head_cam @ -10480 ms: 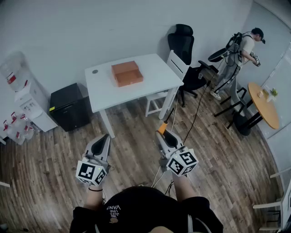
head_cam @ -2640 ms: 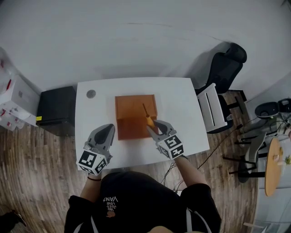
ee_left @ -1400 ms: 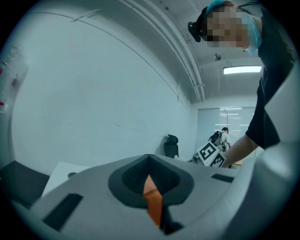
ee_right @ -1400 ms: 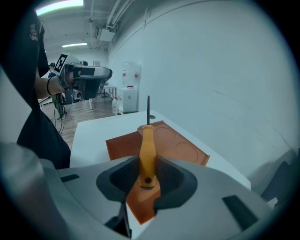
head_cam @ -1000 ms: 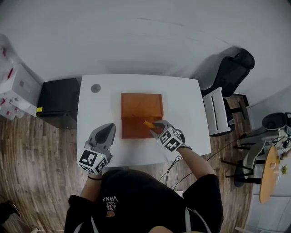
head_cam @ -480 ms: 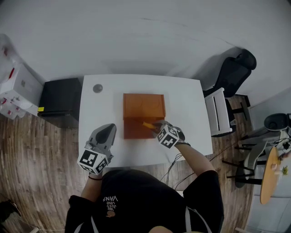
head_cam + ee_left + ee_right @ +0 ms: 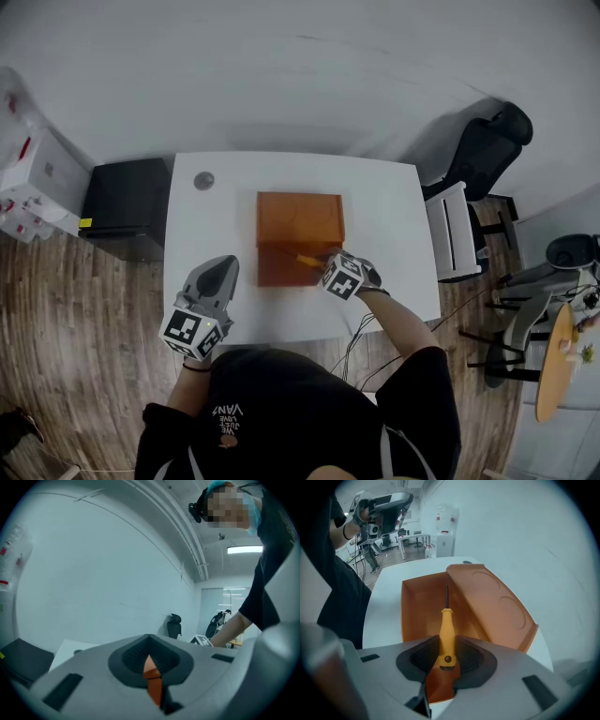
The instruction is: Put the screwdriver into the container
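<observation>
An orange container (image 7: 300, 220) sits open on the white table (image 7: 389, 211), its lid folded back at the far side. My right gripper (image 7: 330, 270) is at the box's near right corner, shut on the yellow handle of the screwdriver (image 7: 307, 260). In the right gripper view the screwdriver (image 7: 446, 632) sticks straight out of my right gripper (image 7: 446, 654), and its thin dark shaft reaches over the open tray of the container (image 7: 421, 606), beside the raised lid (image 7: 492, 606). My left gripper (image 7: 217, 273) hovers over the table's near left part, shut and empty; the left gripper (image 7: 150, 660) points at the wall.
A small round grey thing (image 7: 203, 180) lies at the table's far left. A black cabinet (image 7: 127, 206) stands left of the table. A white chair (image 7: 453, 244) and a black office chair (image 7: 487, 141) are on the right. A round wooden table (image 7: 553, 361) is further right.
My right gripper has tipped a little further toward the box, bringing the screwdriver lower over the open tray. The left gripper has hardly moved.
</observation>
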{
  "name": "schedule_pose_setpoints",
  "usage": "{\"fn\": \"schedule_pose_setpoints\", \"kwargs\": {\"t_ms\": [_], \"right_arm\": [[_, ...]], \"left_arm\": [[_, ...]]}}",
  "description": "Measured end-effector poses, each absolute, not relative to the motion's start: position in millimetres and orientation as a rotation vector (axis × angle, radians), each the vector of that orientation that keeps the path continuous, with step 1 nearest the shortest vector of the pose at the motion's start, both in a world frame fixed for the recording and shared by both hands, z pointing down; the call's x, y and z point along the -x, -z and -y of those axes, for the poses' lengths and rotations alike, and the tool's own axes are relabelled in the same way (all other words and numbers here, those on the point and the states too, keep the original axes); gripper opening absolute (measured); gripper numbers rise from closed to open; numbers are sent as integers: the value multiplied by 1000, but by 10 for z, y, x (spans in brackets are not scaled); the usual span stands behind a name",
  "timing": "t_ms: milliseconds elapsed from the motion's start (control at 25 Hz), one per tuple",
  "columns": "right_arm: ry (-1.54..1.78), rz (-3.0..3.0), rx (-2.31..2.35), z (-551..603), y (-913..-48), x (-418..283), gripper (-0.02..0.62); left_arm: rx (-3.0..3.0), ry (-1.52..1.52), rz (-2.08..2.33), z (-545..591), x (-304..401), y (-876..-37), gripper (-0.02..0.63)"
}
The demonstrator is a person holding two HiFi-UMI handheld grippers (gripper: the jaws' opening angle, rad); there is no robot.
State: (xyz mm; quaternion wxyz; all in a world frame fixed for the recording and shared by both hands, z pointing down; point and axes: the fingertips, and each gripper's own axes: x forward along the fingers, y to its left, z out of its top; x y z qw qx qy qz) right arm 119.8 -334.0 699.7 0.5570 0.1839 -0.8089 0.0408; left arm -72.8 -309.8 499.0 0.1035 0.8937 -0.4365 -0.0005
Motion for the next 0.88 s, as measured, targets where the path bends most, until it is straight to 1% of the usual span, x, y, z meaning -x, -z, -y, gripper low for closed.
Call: {"fn": "schedule_pose_setpoints", "kwargs": {"t_ms": [880], "right_arm": [[-94,1785,-356,3397,-7270,-1271,117]], "left_arm": [[-2617,-1,1288,3116,792,-5067,14]]}}
